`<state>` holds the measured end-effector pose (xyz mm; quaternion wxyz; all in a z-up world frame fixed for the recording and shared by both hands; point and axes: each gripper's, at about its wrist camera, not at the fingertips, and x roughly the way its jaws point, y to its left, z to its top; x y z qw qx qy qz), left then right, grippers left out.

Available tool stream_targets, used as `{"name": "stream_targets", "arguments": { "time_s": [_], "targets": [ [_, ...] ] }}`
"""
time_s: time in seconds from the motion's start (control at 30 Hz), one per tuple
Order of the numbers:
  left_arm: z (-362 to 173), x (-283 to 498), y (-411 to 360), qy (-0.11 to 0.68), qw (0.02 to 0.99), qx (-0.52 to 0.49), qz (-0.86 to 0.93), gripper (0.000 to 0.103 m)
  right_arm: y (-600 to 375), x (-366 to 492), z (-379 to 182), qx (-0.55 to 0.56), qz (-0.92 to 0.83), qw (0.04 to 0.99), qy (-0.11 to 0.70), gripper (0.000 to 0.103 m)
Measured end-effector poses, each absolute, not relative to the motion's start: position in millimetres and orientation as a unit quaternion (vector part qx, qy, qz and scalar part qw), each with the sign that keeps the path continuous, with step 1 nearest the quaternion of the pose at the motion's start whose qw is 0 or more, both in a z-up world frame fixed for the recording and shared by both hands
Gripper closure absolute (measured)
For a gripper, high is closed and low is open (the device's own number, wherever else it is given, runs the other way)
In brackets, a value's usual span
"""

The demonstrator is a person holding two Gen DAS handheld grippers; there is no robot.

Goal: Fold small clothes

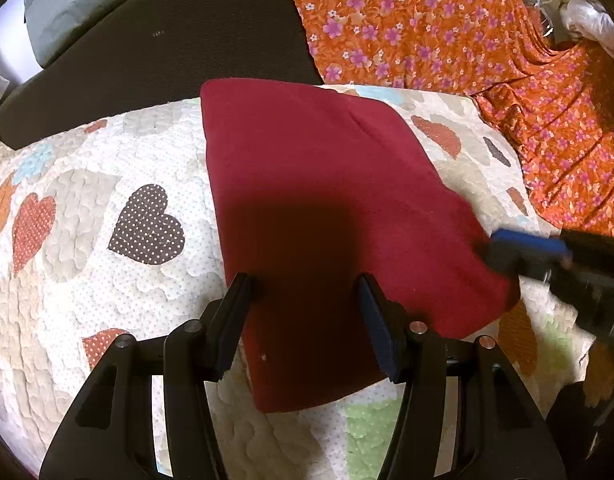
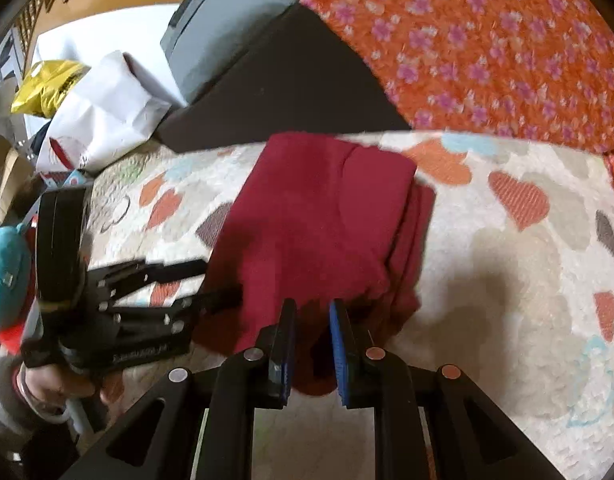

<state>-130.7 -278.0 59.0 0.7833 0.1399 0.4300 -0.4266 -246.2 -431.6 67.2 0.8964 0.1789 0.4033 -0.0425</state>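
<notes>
Left wrist view first: the left gripper (image 1: pixel 305 286) hangs above a folded dark red fabric garment (image 1: pixel 331 184), its two black fingers standing well apart with nothing pinched between them; their shadow falls on the cloth below. The garment lies flat on a cream quilted bedspread with a heart pattern (image 1: pixel 107 220), one corner pointing toward the camera. At the right edge of the cloth, the right gripper (image 1: pixel 507 250) reaches in, blurred, its blue pad meeting the garment's right corner. Beyond the quilt lie an orange floral-print cloth (image 1: pixel 447 28) at upper right and a dark brown flat cushion (image 1: pixel 167 48) at upper left, with a grey pillow (image 1: pixel 79 4) behind it.

Right wrist view: the right gripper (image 2: pixel 313 306) has its fingers drawn close, blue pads facing each other, and a bunched corner of the red garment (image 2: pixel 319 216) sits squeezed between them. The cloth shows several stacked layers along its right edge. To the left, the left gripper (image 2: pixel 223 280) points across the quilt (image 2: pixel 507 300) with its fingers parted, tips at the garment's left edge, and a hand (image 2: pixel 55 390) holds its handle. A white paper bag (image 2: pixel 103 112) and a crumpled gold foil bag (image 2: pixel 47 84) stand past the bed's far left corner.
</notes>
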Motion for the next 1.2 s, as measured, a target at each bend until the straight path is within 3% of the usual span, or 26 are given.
{"name": "stream_targets", "arguments": {
  "time_s": [0.2, 0.43, 0.63, 0.8, 0.93, 1.13, 1.2],
  "targets": [
    [53.7, -134.3, -280.9, 0.427, 0.785, 0.158, -0.42, 0.044, -443.1, -235.4, 9.3, 0.225, -0.067, 0.868, 0.437, 0.088],
    [55.5, -129.9, -278.4, 0.435, 0.783, 0.144, -0.419, 0.042, -440.1, -242.5, 35.5, 0.221, -0.068, 0.872, 0.431, 0.087],
    [62.8, -127.1, -276.6, 0.433, 0.788, 0.134, -0.417, 0.043, -442.5, -251.6, 72.0, 0.224, -0.085, 0.897, 0.371, 0.087],
    [62.8, -120.7, -274.3, 0.439, 0.789, 0.124, -0.413, 0.042, -452.8, -224.3, 58.0, 0.221, -0.114, 0.887, 0.39, 0.087],
    [62.1, -119.3, -274.6, 0.444, 0.787, 0.121, -0.41, 0.042, -460.3, -217.5, 22.9, 0.257, -0.107, 0.863, 0.422, 0.08],
    [64.5, -111.9, -272.1, 0.45, 0.786, 0.099, -0.412, 0.042, -465.9, -227.3, 31.0, 0.273, -0.089, 0.867, 0.408, 0.072],
    [64.3, -109.4, -272.1, 0.452, 0.786, 0.094, -0.411, 0.037, -462.4, -228.3, 34.0, 0.269, -0.09, 0.87, 0.404, 0.065]
  ]
}}
